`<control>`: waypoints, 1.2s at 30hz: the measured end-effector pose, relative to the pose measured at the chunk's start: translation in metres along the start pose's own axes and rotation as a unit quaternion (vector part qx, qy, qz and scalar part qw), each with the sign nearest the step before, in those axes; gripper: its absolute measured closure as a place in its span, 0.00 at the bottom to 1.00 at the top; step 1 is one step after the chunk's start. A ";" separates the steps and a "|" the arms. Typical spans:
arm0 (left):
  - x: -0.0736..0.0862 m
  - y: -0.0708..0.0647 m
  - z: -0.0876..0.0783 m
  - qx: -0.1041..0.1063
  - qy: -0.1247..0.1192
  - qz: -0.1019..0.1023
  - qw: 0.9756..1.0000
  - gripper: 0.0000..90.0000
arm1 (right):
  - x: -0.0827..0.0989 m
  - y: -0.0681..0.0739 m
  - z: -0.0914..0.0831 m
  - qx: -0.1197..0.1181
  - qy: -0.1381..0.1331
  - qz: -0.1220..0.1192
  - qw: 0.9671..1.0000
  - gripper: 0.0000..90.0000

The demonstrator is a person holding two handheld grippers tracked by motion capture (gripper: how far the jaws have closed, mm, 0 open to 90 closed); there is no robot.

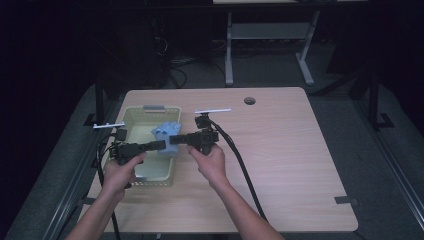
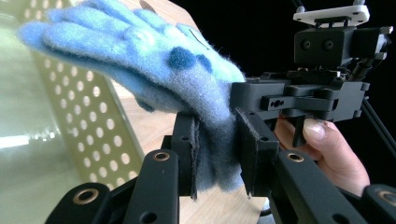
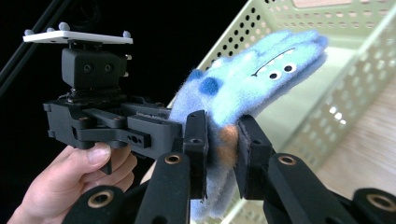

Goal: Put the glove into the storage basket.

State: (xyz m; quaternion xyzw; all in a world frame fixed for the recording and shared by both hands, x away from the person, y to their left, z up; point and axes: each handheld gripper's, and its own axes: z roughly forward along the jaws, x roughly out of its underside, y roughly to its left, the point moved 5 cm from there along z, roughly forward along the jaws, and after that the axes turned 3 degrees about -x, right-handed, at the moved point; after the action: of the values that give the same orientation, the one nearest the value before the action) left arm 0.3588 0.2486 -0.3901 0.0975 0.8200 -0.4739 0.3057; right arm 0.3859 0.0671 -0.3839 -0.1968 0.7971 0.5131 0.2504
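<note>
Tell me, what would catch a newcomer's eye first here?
Most striking is the fuzzy blue glove with dark spots and a cartoon face, held up over the pale green basket at the table's left side. The left gripper and right gripper each pinch it, meeting in the middle from opposite sides.

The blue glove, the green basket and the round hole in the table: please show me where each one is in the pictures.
blue glove [image 2: 140, 60], left gripper view, on the back of its palm.
green basket [image 1: 131, 116], high view, on its left wall near the far corner.
round hole [image 1: 249, 100], high view, in the middle of the hole near the table's far edge.
</note>
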 end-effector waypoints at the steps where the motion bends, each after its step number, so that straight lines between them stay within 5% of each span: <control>1: 0.000 0.001 -0.002 0.001 -0.001 0.000 1.000 0.78 | 0.000 0.001 0.002 -0.001 -0.002 0.000 1.000 0.85; 14: -0.003 0.020 -0.020 0.007 -0.006 -0.022 1.000 0.78 | -0.003 0.006 0.029 -0.007 0.000 0.005 1.000 0.85; 36: -0.003 0.056 -0.043 -0.020 0.023 -0.037 0.999 0.80 | 0.003 -0.002 0.076 -0.016 0.021 0.031 0.999 0.83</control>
State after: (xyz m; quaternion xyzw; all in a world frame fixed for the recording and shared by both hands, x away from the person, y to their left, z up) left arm 0.3683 0.3149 -0.4129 0.0717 0.8394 -0.4658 0.2706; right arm 0.3995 0.1354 -0.4141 -0.1870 0.7997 0.5288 0.2141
